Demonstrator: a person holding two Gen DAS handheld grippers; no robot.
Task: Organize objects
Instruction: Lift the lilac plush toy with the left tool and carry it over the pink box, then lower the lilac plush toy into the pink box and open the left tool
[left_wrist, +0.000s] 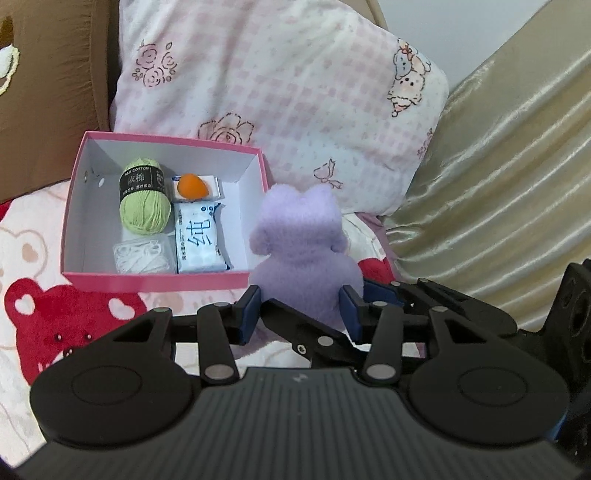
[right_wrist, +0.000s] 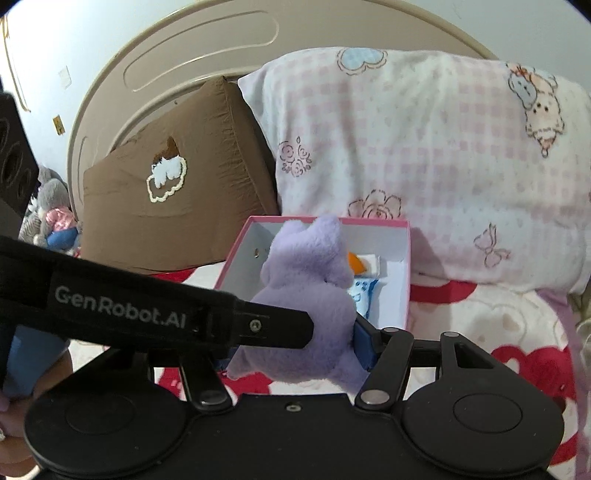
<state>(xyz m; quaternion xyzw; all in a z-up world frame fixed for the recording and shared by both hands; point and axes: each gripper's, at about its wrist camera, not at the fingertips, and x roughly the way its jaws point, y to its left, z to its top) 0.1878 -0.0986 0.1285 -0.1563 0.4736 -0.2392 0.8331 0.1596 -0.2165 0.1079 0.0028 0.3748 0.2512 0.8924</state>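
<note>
1. While both grippers crowd in from 6 o'clock, the purple plush toy (left_wrist: 301, 243) sits between them, upright, long axis running 6 to 12 o'clock, ears at 12 and its back to both cameras.
2. Left gripper (left_wrist: 301, 308): jaws partly closed, blue pads squeezing the plush's lower body from 9 and 3 o'clock. So it's got the toy.
3. Right gripper (right_wrist: 295, 345): about half open, with the same plush (right_wrist: 306, 314) filling the gap. Its right blue pad touches the fur at 3 o'clock. The left gripper's black finger cuts across in front of the other side, so I can't tell if that pad is pressing.
4. The pink box (left_wrist: 74, 206) is at 9 o'clock of the plush in the left wrist view, just beside it. In the right wrist view the toy overlaps the box's (right_wrist: 408, 258) open top.
5. Inside the box: green yarn ball (left_wrist: 144, 195) standing lengthwise at 12, white string bundle (left_wrist: 144, 255) at 6 of it, orange egg-shaped thing (left_wrist: 191, 185) on a white packet, and a tissue pack (left_wrist: 199, 240) lying with its long axis toward 12.
6. It's all on a bear-print blanket (left_wrist: 44, 240), with a pink checked pillow (left_wrist: 295, 92) at 12 o'clock and a brown pillow (right_wrist: 177, 192) to the left.
</note>
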